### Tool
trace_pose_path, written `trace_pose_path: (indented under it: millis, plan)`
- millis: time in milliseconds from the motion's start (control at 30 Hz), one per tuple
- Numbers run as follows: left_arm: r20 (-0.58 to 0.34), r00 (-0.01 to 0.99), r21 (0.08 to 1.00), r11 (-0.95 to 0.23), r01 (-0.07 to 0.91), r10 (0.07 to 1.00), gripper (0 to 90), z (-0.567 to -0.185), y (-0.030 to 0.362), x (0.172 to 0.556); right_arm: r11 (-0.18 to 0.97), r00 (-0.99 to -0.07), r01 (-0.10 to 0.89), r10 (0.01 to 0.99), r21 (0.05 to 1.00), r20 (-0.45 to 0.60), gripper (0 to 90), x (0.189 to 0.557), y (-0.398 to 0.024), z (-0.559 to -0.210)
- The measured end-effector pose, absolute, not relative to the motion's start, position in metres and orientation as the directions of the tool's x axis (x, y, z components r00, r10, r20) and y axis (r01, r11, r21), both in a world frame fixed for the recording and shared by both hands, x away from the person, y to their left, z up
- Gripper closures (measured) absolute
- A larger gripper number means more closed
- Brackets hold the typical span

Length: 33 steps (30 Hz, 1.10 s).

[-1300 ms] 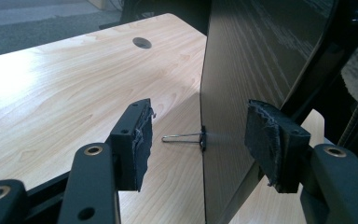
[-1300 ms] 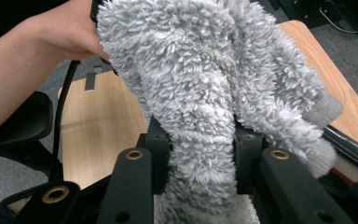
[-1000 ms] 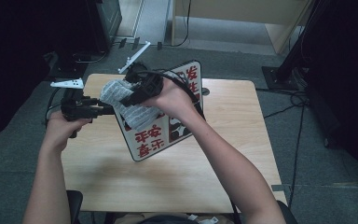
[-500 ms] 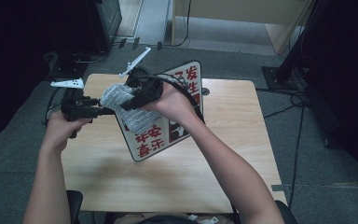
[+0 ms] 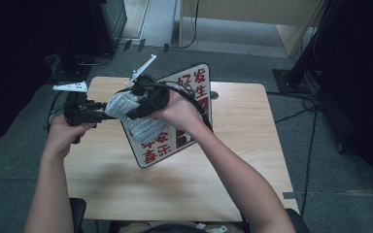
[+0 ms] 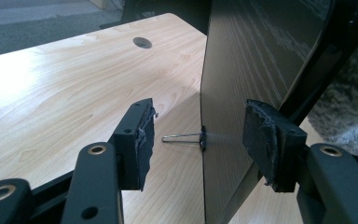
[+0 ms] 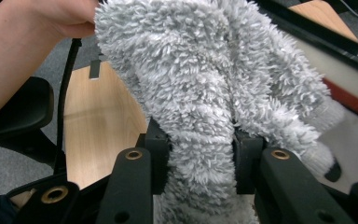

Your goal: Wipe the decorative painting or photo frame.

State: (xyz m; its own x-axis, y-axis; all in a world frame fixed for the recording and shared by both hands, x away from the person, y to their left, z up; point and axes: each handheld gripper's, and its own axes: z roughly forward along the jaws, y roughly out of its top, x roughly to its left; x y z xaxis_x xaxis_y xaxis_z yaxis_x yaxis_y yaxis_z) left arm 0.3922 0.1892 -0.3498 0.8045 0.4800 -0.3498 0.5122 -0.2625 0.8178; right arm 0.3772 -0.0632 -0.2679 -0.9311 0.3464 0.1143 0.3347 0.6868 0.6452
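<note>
1. The left gripper point(image 5: 94, 112), near the table's point(image 5: 252, 160) left edge, has its jaws spread around the sign board's point(image 5: 187, 92) edge, pads apart from it.
2. The right gripper point(image 5: 143, 99) pinches a fluffy grey cloth point(image 7: 205, 93) against the board's face.
3. The left gripper view reveals a wire clip point(image 6: 184, 137) on the board's dark back.

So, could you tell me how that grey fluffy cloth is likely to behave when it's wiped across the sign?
The grey fluffy cloth probably stays floppy: it bunches and droops around the right tongs. Its deep pile looks soft and light, so it should drag gently rather than scratch the sign board.
</note>
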Motion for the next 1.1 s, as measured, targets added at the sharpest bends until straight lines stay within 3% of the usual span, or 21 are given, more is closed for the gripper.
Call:
trace_pose_path:
  millis: [1100]
  plan:
    - [-0.362,0.804,0.812,-0.264,0.521,0.473,49.7,-0.349,0.189,0.391,0.691,-0.932,0.348,0.326,0.633,0.158,67.2,0.371,-0.065,-0.305]
